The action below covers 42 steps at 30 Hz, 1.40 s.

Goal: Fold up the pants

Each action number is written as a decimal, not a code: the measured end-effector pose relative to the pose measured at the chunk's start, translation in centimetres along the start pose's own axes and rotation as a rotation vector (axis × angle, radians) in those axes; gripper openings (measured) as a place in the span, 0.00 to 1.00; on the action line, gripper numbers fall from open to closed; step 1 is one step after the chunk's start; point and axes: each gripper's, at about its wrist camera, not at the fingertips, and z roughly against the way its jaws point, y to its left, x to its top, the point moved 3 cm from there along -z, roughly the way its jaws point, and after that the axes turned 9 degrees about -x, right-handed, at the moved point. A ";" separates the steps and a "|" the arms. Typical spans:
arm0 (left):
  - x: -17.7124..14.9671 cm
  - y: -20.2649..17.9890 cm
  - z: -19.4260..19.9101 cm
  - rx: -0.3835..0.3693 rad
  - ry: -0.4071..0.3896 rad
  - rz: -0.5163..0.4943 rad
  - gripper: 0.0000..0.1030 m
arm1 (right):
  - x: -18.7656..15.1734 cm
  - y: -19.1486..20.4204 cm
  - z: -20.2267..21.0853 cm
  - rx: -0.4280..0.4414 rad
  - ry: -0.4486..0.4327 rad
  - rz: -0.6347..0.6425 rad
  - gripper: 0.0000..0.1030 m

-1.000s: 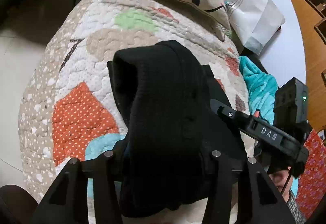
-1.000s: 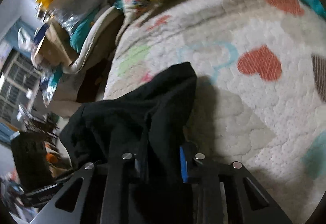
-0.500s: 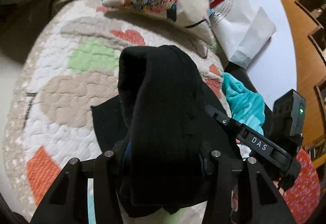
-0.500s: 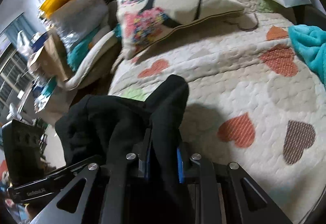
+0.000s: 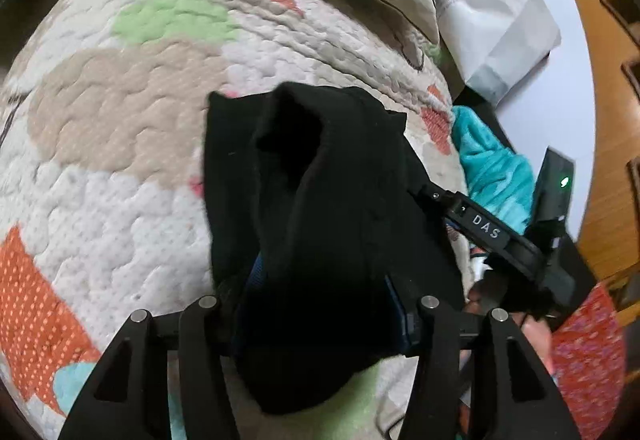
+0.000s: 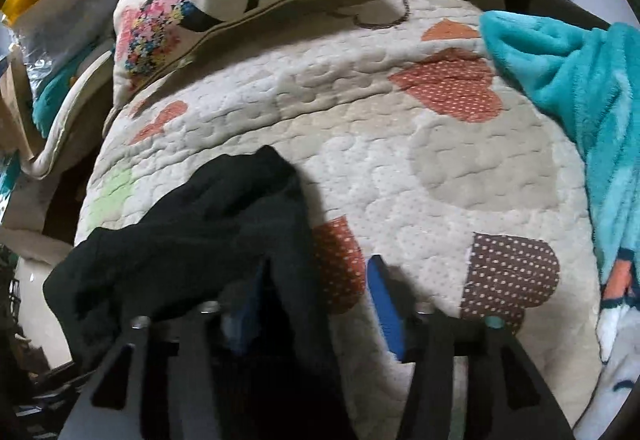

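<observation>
black pants [image 5: 328, 224] bunched on quilted bed [image 5: 120, 167]; soft, limp, light. left hand-held gripper [image 5: 320, 304] clamped on thick fold; right hand-held gripper [image 6: 316, 304] spread wide, gripping nothing. best held at hem edges.

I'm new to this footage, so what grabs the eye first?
The bunched black fabric pants, clamped in the left gripper, fill the centre above a cream quilted bedspread with heart patches. The right gripper stands open beside them, with a fluffy turquoise blanket at right.
</observation>
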 end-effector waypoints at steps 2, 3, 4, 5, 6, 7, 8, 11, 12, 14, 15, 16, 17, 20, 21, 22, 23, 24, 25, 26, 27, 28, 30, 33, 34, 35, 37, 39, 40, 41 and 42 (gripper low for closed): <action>-0.3 0.3 0.9 -0.016 0.002 0.013 0.52 | 0.1 -0.3 0.0 -0.005 -0.002 -0.010 0.66; -0.4 0.3 1.5 -0.018 -0.002 0.010 0.53 | 0.1 -0.4 0.1 -0.002 -0.002 -0.019 0.66; -0.5 0.0 2.0 -0.014 -0.009 0.001 0.53 | 0.1 -0.6 0.3 0.002 -0.002 -0.029 0.66; -0.5 -0.3 2.7 -0.006 -0.019 -0.013 0.53 | 0.1 -0.7 0.5 0.001 -0.005 -0.039 0.66; -0.5 -0.5 3.2 -0.002 -0.029 -0.022 0.53 | -0.1 -0.7 0.8 -0.003 -0.010 -0.044 0.67; -0.4 -0.7 3.9 0.001 -0.045 -0.032 0.53 | 0.0 -0.7 1.3 -0.017 -0.022 -0.047 0.68; -0.1 -1.0 4.4 0.003 -0.062 -0.038 0.53 | 0.0 -0.6 1.7 -0.032 -0.037 -0.048 0.68; 1.5 -1.9 4.6 -0.010 -0.096 -0.037 0.53 | 0.0 -0.4 3.1 -0.041 -0.082 -0.050 0.68; 2.1 -2.3 4.3 0.003 -0.098 -0.041 0.54 | 0.0 -0.3 3.4 -0.036 -0.089 -0.057 0.68; 3.2 -2.4 2.9 0.083 -0.097 -0.042 0.60 | -0.2 -0.1 3.7 -0.018 -0.092 -0.068 0.68; 3.6 -2.1 2.3 0.122 -0.091 -0.038 0.61 | -0.4 0.1 3.8 -0.012 -0.089 -0.071 0.68; 4.1 -1.2 1.3 0.182 -0.073 -0.023 0.61 | -0.6 0.3 3.8 -0.007 -0.086 -0.073 0.68; 4.2 -0.3 0.8 0.216 -0.060 -0.001 0.62 | -0.7 0.4 3.8 -0.001 -0.081 -0.074 0.68; 4.4 2.4 0.7 0.164 -0.077 0.124 0.66 | -1.2 0.8 3.6 0.011 -0.068 -0.079 0.68; 4.4 2.7 1.0 0.139 -0.082 0.140 0.66 | -1.2 0.8 3.6 0.014 -0.067 -0.080 0.68; 4.3 2.7 1.2 0.134 -0.078 0.140 0.66 | -1.3 0.8 3.6 0.014 -0.067 -0.081 0.68; 4.2 2.7 1.3 0.136 -0.076 0.129 0.66 | -1.3 0.9 3.6 0.012 -0.066 -0.079 0.68; 4.1 2.6 1.5 0.143 -0.078 0.118 0.66 | -1.3 0.9 3.5 0.009 -0.064 -0.079 0.68; 4.0 2.5 1.7 0.150 -0.081 0.108 0.66 | -1.4 0.8 3.4 0.006 -0.063 -0.080 0.68; 3.7 2.4 1.9 0.162 -0.085 0.099 0.67 | -1.5 0.8 3.3 0.005 -0.060 -0.082 0.68; 3.5 2.4 2.2 0.177 -0.091 0.093 0.67 | -1.7 0.7 3.3 0.003 -0.056 -0.085 0.68; 3.3 2.4 2.5 0.183 -0.093 0.090 0.67 | -1.8 0.6 3.2 0.002 -0.053 -0.087 0.68; 2.7 2.5 3.0 0.188 -0.098 0.092 0.67 | -2.2 0.5 3.2 -0.002 -0.047 -0.094 0.68; 1.4 2.3 4.2 0.197 -0.112 0.095 0.67 | -2.6 0.4 3.5 0.003 -0.046 -0.103 0.68; 1.0 2.2 4.6 0.200 -0.116 0.091 0.67 | -2.8 0.5 3.7 0.004 -0.047 -0.102 0.69; 0.4 2.0 5.1 0.207 -0.121 0.084 0.67 | -3.2 0.5 4.0 0.003 -0.050 -0.099 0.69; -0.7 1.6 5.8 0.225 -0.128 0.064 0.67 | -3.8 0.7 4.6 0.004 -0.054 -0.090 0.69; -2.0 0.9 6.4 0.254 -0.134 0.034 0.67 | -4.8 0.9 5.2 0.007 -0.054 -0.078 0.70; -2.5 0.6 6.5 0.265 -0.134 0.021 0.67 | -5.3 0.9 5.5 0.007 -0.054 -0.074 0.70; -3.4 0.1 6.8 0.283 -0.134 0.000 0.67 | -5.9 0.9 5.9 0.008 -0.054 -0.072 0.70; -3.9 -0.2 6.9 0.293 -0.135 -0.012 0.67 | -6.5 0.9 6.4 0.008 -0.056 -0.071 0.71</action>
